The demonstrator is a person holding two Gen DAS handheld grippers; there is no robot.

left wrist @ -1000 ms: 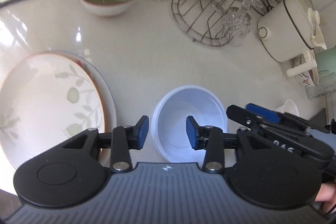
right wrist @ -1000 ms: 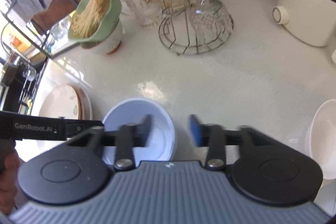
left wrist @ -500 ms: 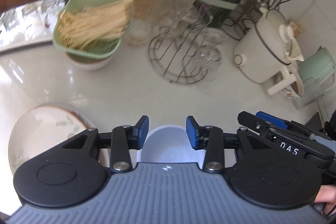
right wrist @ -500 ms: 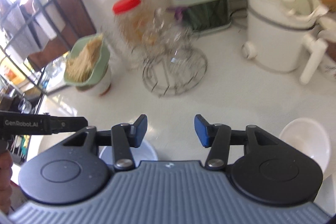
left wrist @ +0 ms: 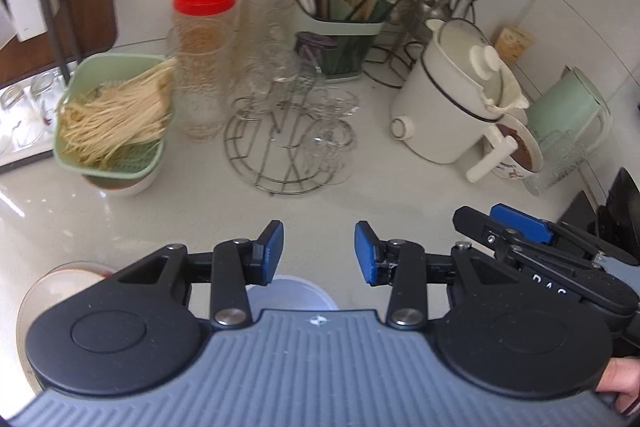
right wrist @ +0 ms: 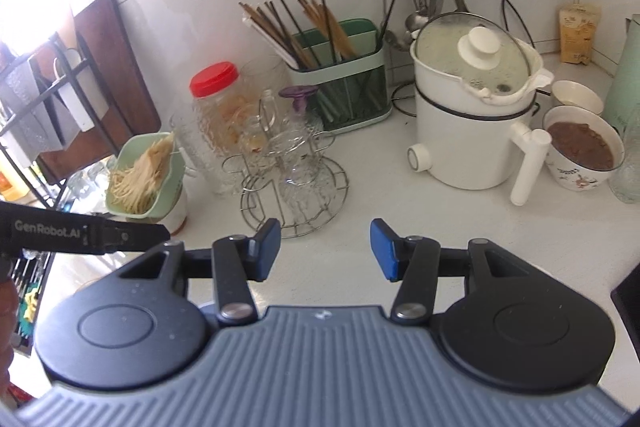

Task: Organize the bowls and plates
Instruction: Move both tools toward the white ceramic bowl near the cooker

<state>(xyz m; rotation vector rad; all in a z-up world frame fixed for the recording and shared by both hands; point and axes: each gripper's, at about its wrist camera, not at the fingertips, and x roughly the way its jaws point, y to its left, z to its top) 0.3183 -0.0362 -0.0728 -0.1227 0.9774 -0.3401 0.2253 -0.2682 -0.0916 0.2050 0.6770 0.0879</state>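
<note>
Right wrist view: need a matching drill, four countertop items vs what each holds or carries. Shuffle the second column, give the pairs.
Items:
1. jar
2. green basket
3. white pot
4. printed bowl

Descriptions:
A. brown food inside
B. red lid on top
C. glass lid with a white knob
D. pale noodles inside

Pairs: 1-B, 2-D, 3-C, 4-A
</note>
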